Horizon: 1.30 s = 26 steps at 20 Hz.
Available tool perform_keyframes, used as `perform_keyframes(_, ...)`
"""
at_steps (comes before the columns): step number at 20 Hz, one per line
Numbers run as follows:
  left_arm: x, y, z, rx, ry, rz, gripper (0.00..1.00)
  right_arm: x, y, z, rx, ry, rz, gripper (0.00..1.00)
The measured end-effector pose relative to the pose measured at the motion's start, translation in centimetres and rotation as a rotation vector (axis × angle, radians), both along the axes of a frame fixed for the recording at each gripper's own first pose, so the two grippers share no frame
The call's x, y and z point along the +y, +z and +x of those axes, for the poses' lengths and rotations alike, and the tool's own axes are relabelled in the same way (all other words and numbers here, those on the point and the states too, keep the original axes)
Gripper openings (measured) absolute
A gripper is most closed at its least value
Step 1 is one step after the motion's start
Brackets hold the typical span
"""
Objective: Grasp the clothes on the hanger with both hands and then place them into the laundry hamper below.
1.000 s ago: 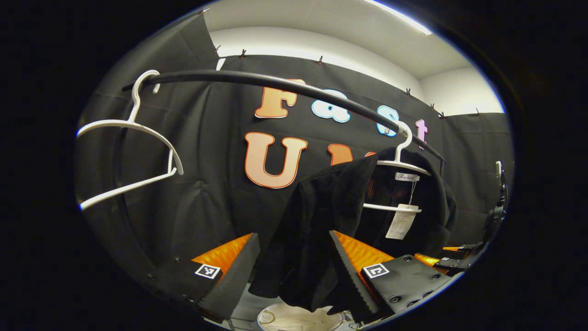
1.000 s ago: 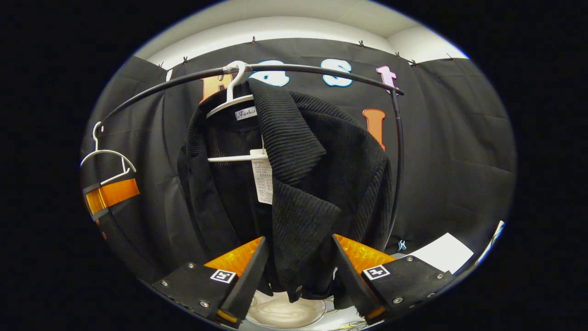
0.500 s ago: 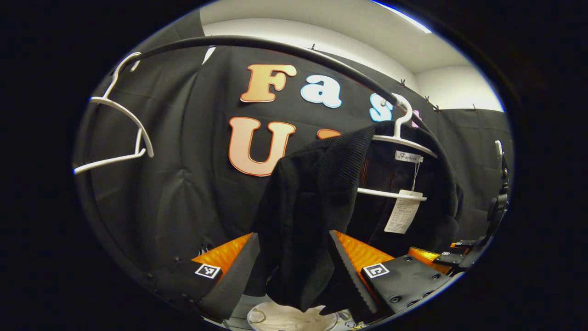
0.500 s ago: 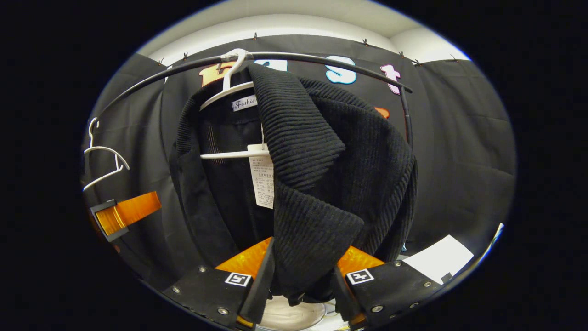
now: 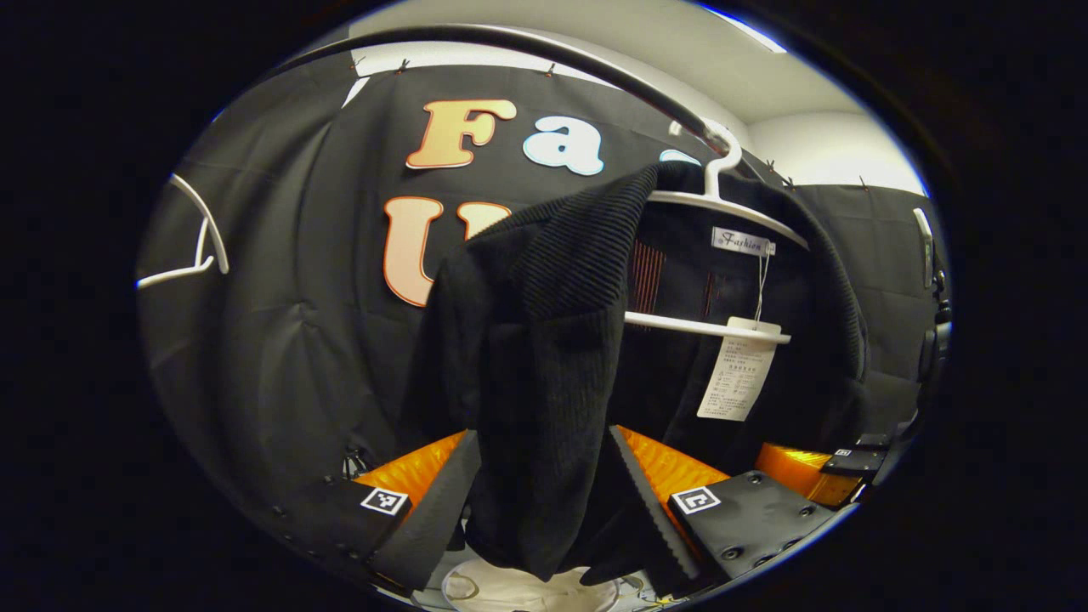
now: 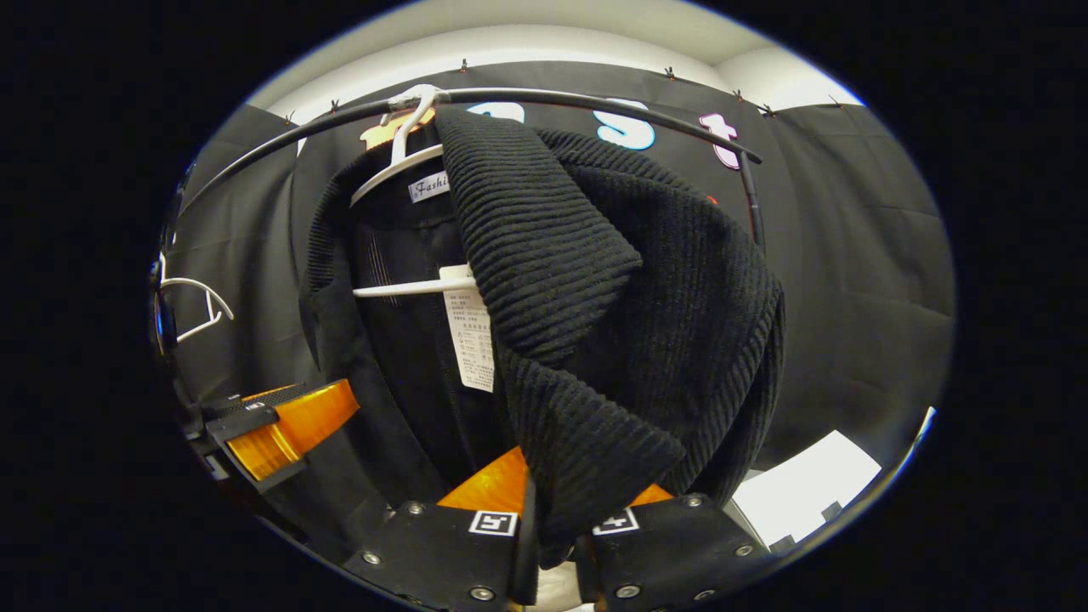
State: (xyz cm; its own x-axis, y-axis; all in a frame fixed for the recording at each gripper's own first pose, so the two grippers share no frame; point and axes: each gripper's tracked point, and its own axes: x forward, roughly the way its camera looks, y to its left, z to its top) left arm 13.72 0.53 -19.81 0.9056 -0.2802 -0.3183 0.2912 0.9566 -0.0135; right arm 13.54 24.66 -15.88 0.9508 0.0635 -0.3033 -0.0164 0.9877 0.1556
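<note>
Right gripper view shows the black ribbed knit cardigan (image 6: 595, 280) hanging on a white plastic hanger (image 6: 408, 170) from the black metal rail (image 6: 552, 95), toward 12 o'clock. The right gripper (image 6: 551, 544) has its jaws pinched narrow on the cardigan's thick front edge at 6 o'clock, so it holds the cloth.

In the left gripper view, the left gripper (image 5: 544, 501) is wide, with the other front edge of the cardigan hanging between its jaws. They do not press it yet.

I think the cardigan is soft, floppy and a bit heavy. It will sag and stretch, not slip. The fat ribbed front edges look like the best places to hold.

A small neck label (image 5: 741, 242) reads "Fashion". A white paper tag (image 5: 735, 374) hangs at 3 o'clock; its print is too small to read.

The round white laundry hamper (image 5: 510, 591) sits below at 6 o'clock.
</note>
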Motion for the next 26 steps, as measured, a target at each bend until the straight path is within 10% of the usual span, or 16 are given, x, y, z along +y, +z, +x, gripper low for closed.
perform_keyframes(9,-0.1,-2.5,4.1,0.028,0.029,0.039,1.00,-0.6,0.1,-0.4,0.001,-0.005,0.005,0.00)
perform_keyframes(21,0.5,-3.0,3.9,0.051,-0.002,0.054,0.24,-2.6,1.0,-1.7,0.002,-0.023,0.013,0.00)
perform_keyframes(26,1.0,-2.4,3.3,0.052,-0.016,0.026,0.08,-2.8,1.7,-2.4,-0.007,-0.023,0.011,0.05)
